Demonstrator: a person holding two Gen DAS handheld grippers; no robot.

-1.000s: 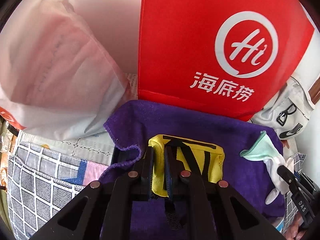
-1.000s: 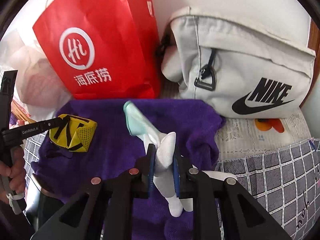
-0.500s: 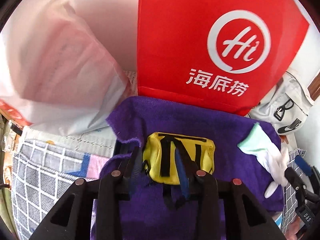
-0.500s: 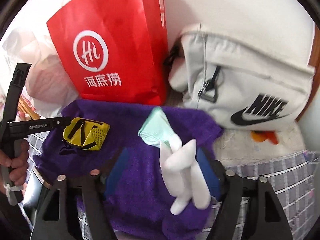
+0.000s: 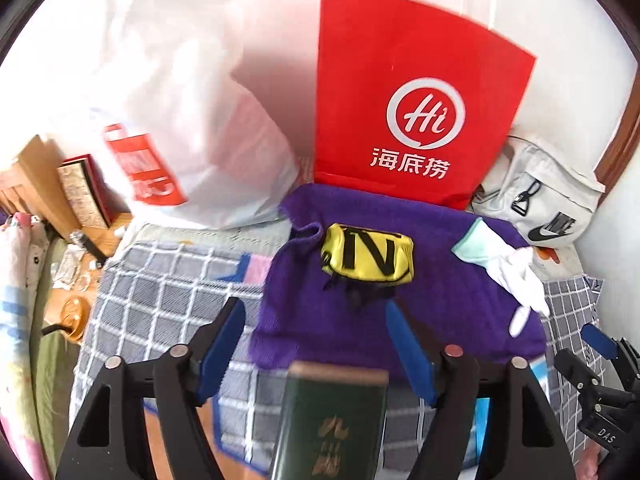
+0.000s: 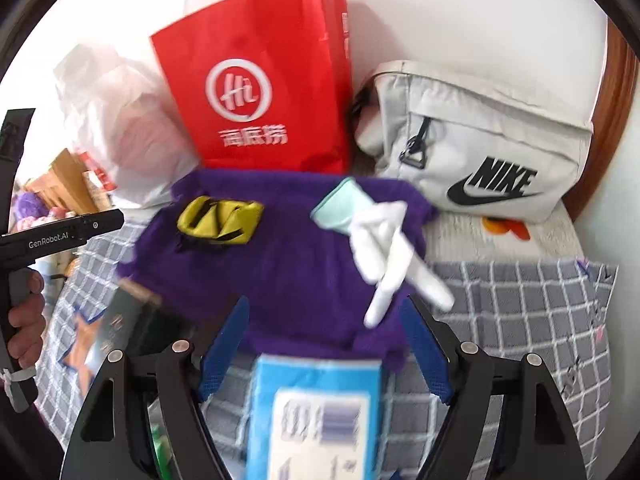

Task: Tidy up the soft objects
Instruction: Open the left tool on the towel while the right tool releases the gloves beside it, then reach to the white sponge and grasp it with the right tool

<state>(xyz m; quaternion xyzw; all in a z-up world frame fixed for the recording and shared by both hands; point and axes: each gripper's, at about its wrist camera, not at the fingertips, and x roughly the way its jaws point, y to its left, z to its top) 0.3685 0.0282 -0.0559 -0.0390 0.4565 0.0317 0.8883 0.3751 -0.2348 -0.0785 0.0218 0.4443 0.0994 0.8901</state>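
A purple towel (image 5: 440, 300) (image 6: 280, 272) lies spread on a checked bedspread (image 5: 160, 280). On it rest a yellow mesh pouch with black straps (image 5: 368, 254) (image 6: 220, 220) and a white glove with a mint cuff (image 5: 508, 268) (image 6: 380, 240). My left gripper (image 5: 313, 306) hangs back from the pouch, above the towel's near edge. Its jaws are opening and nothing is between them. My right gripper (image 6: 324, 302) hovers just short of the glove's fingers, jaws still opening, also holding nothing.
A red paper bag (image 5: 412, 100) (image 6: 260, 80), a white plastic bag (image 5: 192, 120) and a grey Nike bag (image 6: 480, 152) stand along the wall behind the towel. A dark green book (image 5: 332, 420) and a blue box (image 6: 316, 412) lie near the grippers. A hand (image 6: 24, 320) holds the left gripper.
Both grippers let go, the left of the yellow pouch and the right of the white glove, and pulled back and up. The pouch and the glove now lie free on the towel.
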